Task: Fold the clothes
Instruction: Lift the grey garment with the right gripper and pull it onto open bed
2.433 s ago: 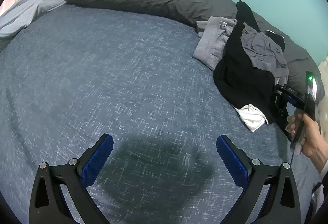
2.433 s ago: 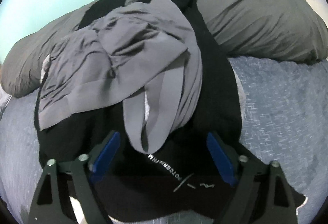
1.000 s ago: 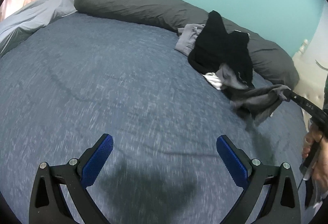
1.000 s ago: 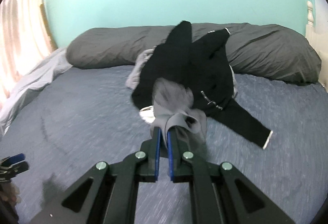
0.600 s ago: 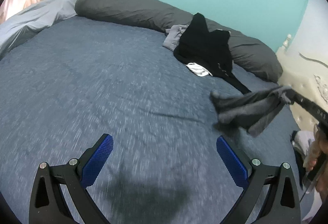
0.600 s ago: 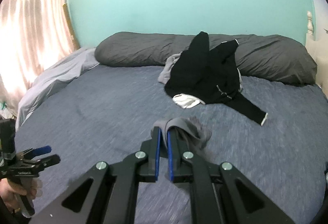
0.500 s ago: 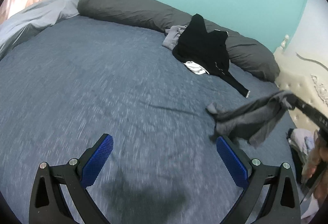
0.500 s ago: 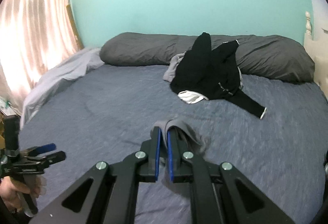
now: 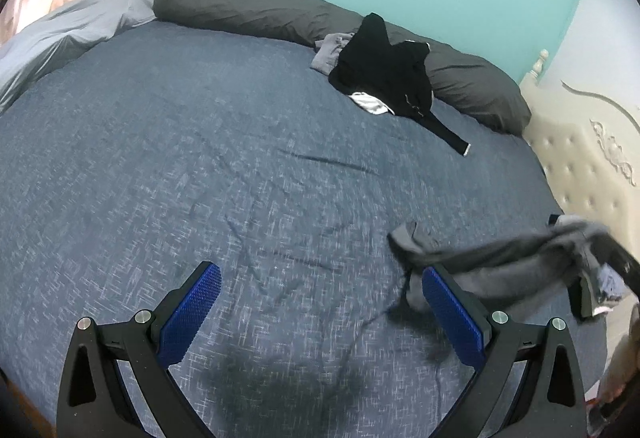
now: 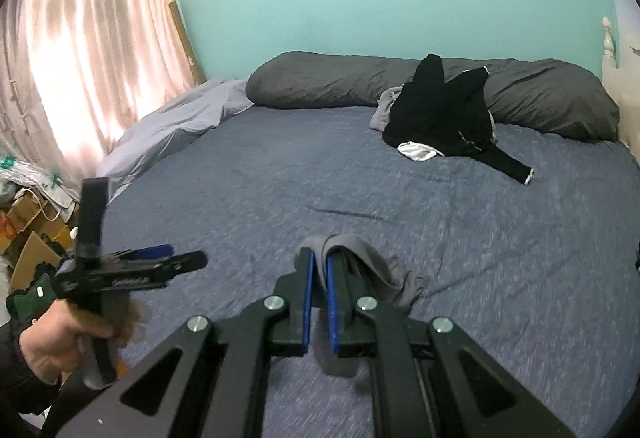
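My right gripper (image 10: 319, 270) is shut on a grey garment (image 10: 372, 270), which hangs crumpled from its blue pads just above the blue bedspread (image 10: 280, 189). In the left wrist view the same grey garment (image 9: 492, 262) stretches from the right edge to beside my right fingertip. My left gripper (image 9: 320, 298) is open and empty over the near part of the bed; it also shows at the left of the right wrist view (image 10: 160, 266). A pile of black and grey clothes (image 9: 384, 73) lies at the far side against the pillow.
A long dark grey pillow (image 9: 248, 9) runs along the teal wall. A pale grey sheet (image 9: 60, 33) is bunched at the far left. A cream headboard (image 9: 584, 157) stands at the right. Curtains (image 10: 80, 37) and floor clutter (image 10: 32, 213) are on the left.
My right gripper closed on the grey garment at the pile and carried it back to the near side of the bed. Both grippers have drawn away from the pile.
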The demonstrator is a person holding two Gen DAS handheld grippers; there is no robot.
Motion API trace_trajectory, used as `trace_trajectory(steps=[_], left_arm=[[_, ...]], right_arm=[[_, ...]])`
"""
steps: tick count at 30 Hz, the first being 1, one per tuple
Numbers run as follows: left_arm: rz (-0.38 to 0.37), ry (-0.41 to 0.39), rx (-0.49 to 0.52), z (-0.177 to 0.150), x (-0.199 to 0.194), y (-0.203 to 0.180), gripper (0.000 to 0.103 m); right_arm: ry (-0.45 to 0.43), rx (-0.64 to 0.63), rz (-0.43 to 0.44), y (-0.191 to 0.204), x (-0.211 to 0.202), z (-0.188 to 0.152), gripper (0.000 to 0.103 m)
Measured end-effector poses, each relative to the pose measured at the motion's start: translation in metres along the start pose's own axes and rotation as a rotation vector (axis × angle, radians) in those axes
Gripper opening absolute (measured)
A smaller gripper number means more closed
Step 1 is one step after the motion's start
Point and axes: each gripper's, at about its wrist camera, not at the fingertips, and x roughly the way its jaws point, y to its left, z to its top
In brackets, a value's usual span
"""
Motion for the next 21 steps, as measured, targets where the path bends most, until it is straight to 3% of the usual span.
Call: trace_trajectory(steps=[4,11,21], left_arm=[[-0.01,0.013,0.005,-0.009,0.015,-0.004,0.103],[-0.014,0.067,0.016,-0.03,0.059,-0.007,0.103],[-0.035,0.11,0.069,-0.04,0.136,-0.018,0.103]], right_arm=[[0.028,0.033,0.002,-0.006,-0.003,-0.029,0.006],[0.077,0.144,-0.003,-0.035,0.029,-0.088,0.006],[0.081,0.226,-0.033,-0.074,0.069,-0.122,0.006]])
